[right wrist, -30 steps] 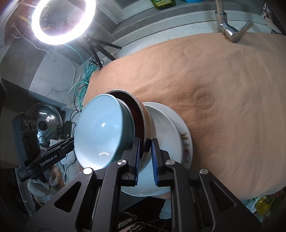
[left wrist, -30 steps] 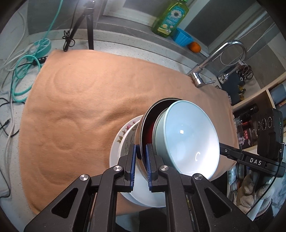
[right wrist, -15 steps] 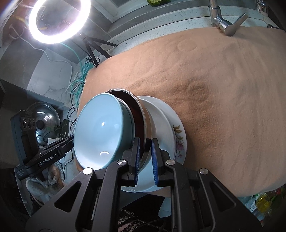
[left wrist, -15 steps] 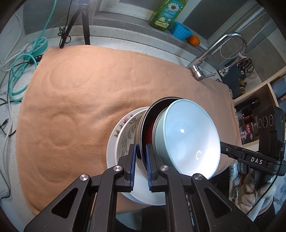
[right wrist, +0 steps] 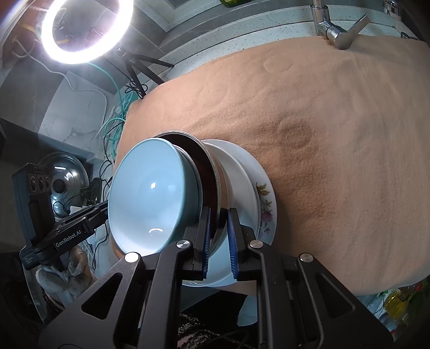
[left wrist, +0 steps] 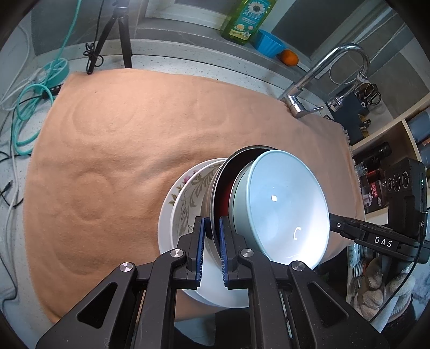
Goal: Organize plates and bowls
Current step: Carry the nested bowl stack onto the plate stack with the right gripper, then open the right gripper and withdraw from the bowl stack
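Note:
A nested stack sits at the near edge of the tan cloth: a light blue bowl [left wrist: 285, 206] inside a dark steel bowl [left wrist: 223, 182], on a white patterned bowl [left wrist: 188, 198] and a flowered white plate [left wrist: 168, 196]. My left gripper [left wrist: 212, 236] is shut on the steel bowl's rim. My right gripper [right wrist: 218, 236] is shut on the opposite side of the same rim [right wrist: 215, 171]. The blue bowl [right wrist: 150, 193] and the flowered plate [right wrist: 264, 198] also show in the right wrist view. The stack looks tilted in both views.
The tan cloth [left wrist: 129, 128] covers the counter. A faucet [left wrist: 317, 77], green soap bottle [left wrist: 247, 18], blue cup [left wrist: 270, 44] and orange [left wrist: 289, 57] stand at the back. A tripod [left wrist: 118, 35] and cables [left wrist: 29, 107] are at left. A ring light [right wrist: 86, 29] shines.
Both grippers keep their grip on the steel bowl's rim. The stack has shifted slightly towards the cloth's near edge, and more of the flowered plate shows.

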`<move>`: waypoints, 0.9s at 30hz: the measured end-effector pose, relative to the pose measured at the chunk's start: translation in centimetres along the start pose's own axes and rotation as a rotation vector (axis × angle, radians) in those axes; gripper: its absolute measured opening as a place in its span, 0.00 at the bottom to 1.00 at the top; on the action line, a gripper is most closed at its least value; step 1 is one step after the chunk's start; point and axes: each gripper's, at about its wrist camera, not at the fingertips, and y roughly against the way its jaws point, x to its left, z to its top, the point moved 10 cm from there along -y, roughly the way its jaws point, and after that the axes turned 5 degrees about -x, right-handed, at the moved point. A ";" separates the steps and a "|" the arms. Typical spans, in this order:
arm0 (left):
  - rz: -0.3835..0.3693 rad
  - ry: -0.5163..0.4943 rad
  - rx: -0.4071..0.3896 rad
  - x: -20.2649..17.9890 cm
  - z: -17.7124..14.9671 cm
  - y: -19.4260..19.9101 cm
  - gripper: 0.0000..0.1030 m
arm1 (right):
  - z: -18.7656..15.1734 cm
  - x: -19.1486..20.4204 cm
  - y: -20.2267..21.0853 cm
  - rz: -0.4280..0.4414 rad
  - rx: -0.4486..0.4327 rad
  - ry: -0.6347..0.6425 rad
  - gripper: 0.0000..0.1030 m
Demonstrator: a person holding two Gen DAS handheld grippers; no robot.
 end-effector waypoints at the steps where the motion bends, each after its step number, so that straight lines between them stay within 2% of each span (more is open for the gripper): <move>1: 0.000 -0.001 0.000 0.0 0.0 0.0 0.09 | 0.0 0.0 0.0 0.000 0.000 0.000 0.13; 14: 0.009 -0.011 -0.005 -0.1 -0.3 0.2 0.09 | 0.4 0.0 0.8 -0.014 -0.034 0.020 0.13; 17: 0.016 -0.018 -0.016 0.0 -0.2 0.6 0.10 | 0.6 0.1 1.4 -0.018 -0.052 0.025 0.23; 23: 0.038 -0.026 -0.057 0.3 0.4 1.8 0.10 | 0.8 0.0 2.5 -0.031 -0.084 0.037 0.28; 25: 0.045 -0.032 -0.070 0.3 0.5 2.3 0.10 | 0.8 0.0 2.8 -0.035 -0.093 0.042 0.37; 27: 0.052 -0.038 -0.085 0.2 0.5 2.8 0.10 | 0.7 0.1 3.2 -0.046 -0.109 0.052 0.40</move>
